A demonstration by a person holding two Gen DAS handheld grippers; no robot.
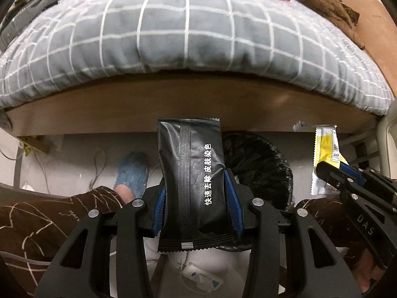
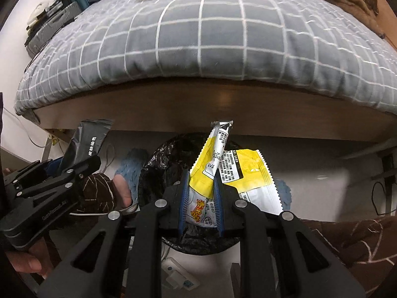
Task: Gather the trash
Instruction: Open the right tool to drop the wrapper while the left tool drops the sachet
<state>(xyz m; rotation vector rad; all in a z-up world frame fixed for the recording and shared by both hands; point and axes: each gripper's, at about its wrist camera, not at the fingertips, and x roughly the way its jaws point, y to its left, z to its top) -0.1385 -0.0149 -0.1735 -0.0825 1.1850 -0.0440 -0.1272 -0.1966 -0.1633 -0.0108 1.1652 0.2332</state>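
My left gripper (image 1: 196, 186) is shut on a black foil packet (image 1: 192, 173) with white Chinese print, held upright. Behind it stands a bin lined with a black bag (image 1: 260, 164). My right gripper (image 2: 201, 183) is shut on a yellow and white snack wrapper (image 2: 223, 166), held right over the black-lined bin (image 2: 161, 166). The right gripper (image 1: 330, 173) with the yellow wrapper (image 1: 326, 149) shows at the right of the left wrist view. The left gripper (image 2: 74, 164) with the black packet (image 2: 86, 139) shows at the left of the right wrist view.
A bed with a grey checked cover (image 1: 186, 37) and a brown wooden frame (image 1: 198, 104) rises behind the bin. More wrappers and a brown cloth (image 1: 325, 5) lie on its far side. A foot in a blue slipper (image 1: 132, 173), cables and a white device (image 2: 178, 278) are on the floor.
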